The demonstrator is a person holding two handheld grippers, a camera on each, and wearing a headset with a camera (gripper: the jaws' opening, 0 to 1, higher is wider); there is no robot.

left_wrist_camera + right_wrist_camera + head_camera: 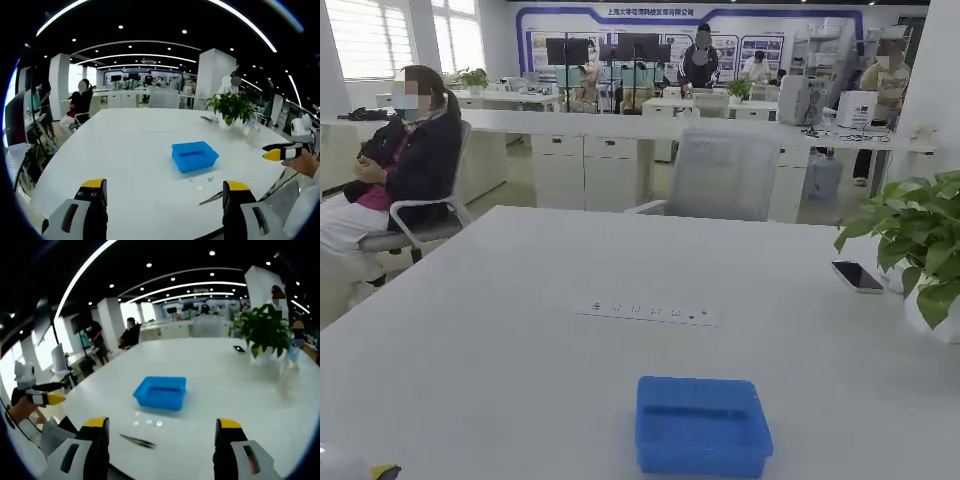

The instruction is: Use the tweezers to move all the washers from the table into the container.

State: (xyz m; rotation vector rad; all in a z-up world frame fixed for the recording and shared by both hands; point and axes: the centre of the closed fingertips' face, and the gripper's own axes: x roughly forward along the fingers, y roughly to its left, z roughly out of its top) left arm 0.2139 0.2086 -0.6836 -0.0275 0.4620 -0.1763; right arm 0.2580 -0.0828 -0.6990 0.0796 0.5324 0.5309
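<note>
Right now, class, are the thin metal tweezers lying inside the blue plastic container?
No, the thin metal tweezers lie on the white table, outside the blue plastic container.

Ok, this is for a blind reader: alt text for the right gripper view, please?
The right gripper, jaws open, faces a white table with a blue container, a few washers in front of it and tweezers nearer. The left gripper shows at left.

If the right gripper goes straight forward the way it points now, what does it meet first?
Probably the blue rectangular plastic container, which stands straight ahead between the open jaws. The thin metal tweezers and small metal washers lie flat nearer, likely under its path. Depth is unclear.
</note>
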